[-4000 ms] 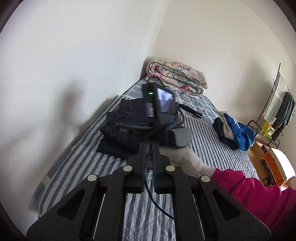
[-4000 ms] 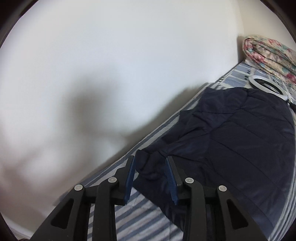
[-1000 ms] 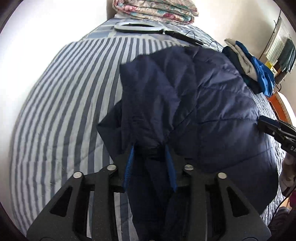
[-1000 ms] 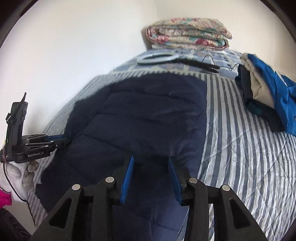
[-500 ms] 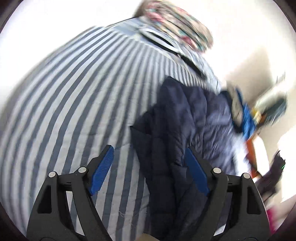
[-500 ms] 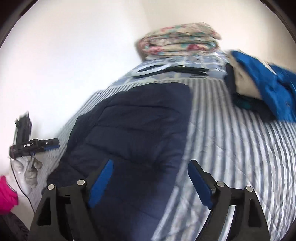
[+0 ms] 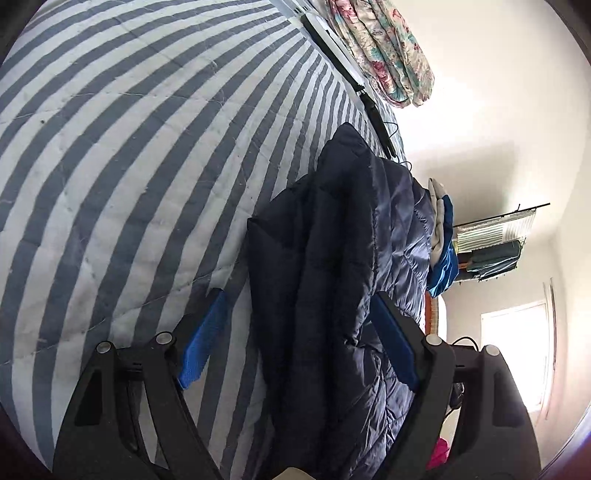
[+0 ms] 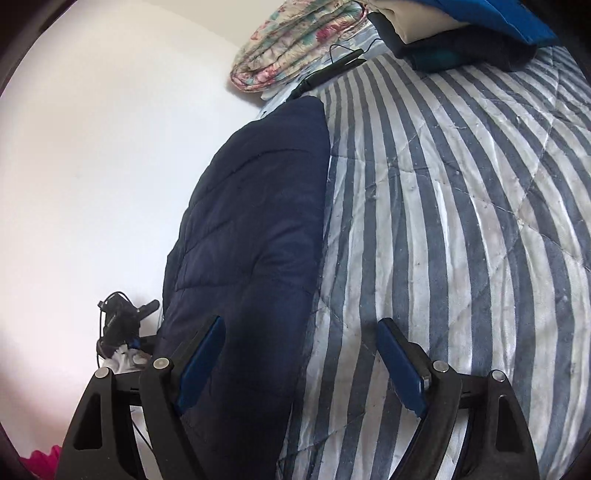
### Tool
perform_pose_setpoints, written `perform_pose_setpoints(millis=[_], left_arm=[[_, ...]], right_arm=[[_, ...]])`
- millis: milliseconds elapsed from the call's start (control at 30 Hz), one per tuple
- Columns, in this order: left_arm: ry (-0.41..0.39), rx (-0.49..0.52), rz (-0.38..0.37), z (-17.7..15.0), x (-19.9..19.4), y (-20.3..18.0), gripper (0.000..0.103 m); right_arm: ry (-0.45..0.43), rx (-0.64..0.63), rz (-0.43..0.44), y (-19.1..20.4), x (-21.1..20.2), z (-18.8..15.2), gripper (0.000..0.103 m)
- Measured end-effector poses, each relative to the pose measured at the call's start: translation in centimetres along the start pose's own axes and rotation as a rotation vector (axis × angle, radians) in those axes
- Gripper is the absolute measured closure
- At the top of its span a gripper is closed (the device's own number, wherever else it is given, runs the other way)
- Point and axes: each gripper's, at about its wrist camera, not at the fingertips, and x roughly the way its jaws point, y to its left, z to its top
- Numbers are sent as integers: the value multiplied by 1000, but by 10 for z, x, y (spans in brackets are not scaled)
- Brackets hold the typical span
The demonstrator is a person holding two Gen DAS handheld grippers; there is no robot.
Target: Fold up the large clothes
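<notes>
Navy puffer jacket (image 7: 332, 280) lying on the striped bedspread (image 7: 122, 155), folded lengthwise, running straight ahead from between the left gripper (image 7: 295, 343) fingers. Left gripper spread wide, blue pads (image 7: 202, 341) well apart, gripping nothing; jacket bulk sitting in the gap, right pad at its edge, contact unclear. Bare striped cover stretching out past the left finger.

Right gripper (image 8: 301, 363) also spread wide, holding nothing. Same jacket (image 8: 255, 229) lying ahead and under its left finger, long straight edge running forward; bare stripes (image 8: 461, 206) lying ahead of and beyond the right finger.

Far ahead of both: folded floral quilt (image 7: 384, 48) at the bed's end, against the wall. Black cabled device (image 8: 325, 74) lying just in front of it. Blue and beige clothes pile (image 8: 454, 26) sitting far ahead-right of the right gripper, showing past the jacket's far side (image 7: 441, 243) in left view. Left gripper body (image 8: 123, 321) showing off to the right gripper's left, beside the jacket. Clothes rack (image 7: 495, 243) standing off the bed, ahead-right of the left gripper.
</notes>
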Motion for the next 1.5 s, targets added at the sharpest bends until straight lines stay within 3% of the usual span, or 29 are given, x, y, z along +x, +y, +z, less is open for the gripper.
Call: perform_pose_setpoints(millis=[200, 300, 500, 600, 700, 867, 1033, 1267, 1500], left_arm=[[-2, -3, -29, 7, 13, -5, 21], [19, 14, -44, 12, 27, -14, 21], [22, 93, 20, 17, 53, -37, 24], [16, 124, 73, 17, 61, -47, 37], [32, 168, 112, 15, 69, -59, 57], [14, 258, 202, 5, 70, -82, 77], [-35, 364, 278, -11, 64, -111, 86], [-67, 443, 290, -42, 48, -140, 90], [-84, 487, 276, -78, 29, -171, 91]], right_arm=[[29, -15, 19, 4, 13, 11, 17], [44, -10, 40, 7, 25, 15, 24], [101, -29, 70, 17, 51, 22, 41], [116, -59, 34, 27, 61, 26, 41], [130, -86, -11, 37, 63, 27, 45], [129, -172, -111, 61, 63, 28, 65], [127, -296, -238, 98, 60, 24, 77], [113, -461, -416, 139, 34, 10, 83], [75, -570, -503, 165, -12, -3, 84]])
